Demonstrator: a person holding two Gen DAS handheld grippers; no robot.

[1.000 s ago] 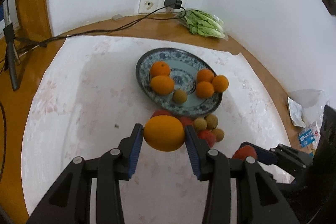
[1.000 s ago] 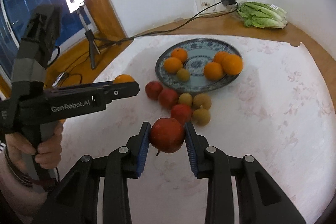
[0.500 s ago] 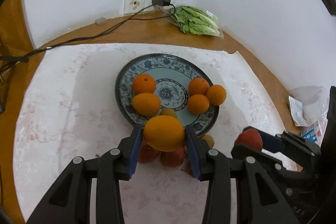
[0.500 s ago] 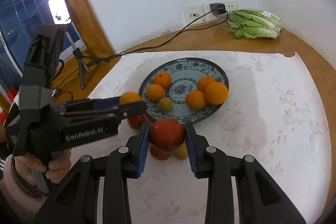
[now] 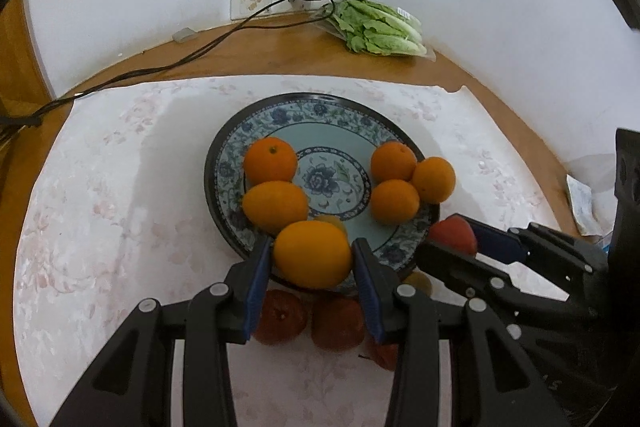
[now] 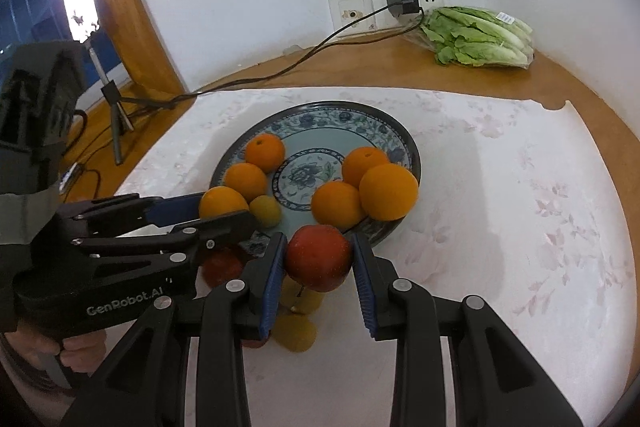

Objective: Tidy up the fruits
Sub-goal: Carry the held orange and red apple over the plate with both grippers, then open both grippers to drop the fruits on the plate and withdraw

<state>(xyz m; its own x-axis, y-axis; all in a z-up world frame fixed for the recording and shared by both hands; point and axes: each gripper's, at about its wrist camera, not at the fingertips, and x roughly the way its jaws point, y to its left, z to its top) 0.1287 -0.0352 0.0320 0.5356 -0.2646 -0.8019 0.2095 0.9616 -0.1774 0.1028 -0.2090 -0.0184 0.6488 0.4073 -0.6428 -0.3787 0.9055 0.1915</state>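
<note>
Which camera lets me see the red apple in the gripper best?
The right wrist view: the red apple sits front and centre, clamped in the right hand-held gripper, nearly its whole face showing. In the left wrist view only a small part of it peeks out beside that gripper's fingers.

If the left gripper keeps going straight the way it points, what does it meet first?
Probably the small yellow-green fruit on the blue patterned plate, just beyond the orange that the left gripper holds; depth is uncertain.

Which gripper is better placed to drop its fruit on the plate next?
Left, probably: left gripper holds its orange over the blue patterned plate; the right gripper's red apple hangs at the rim.
</note>
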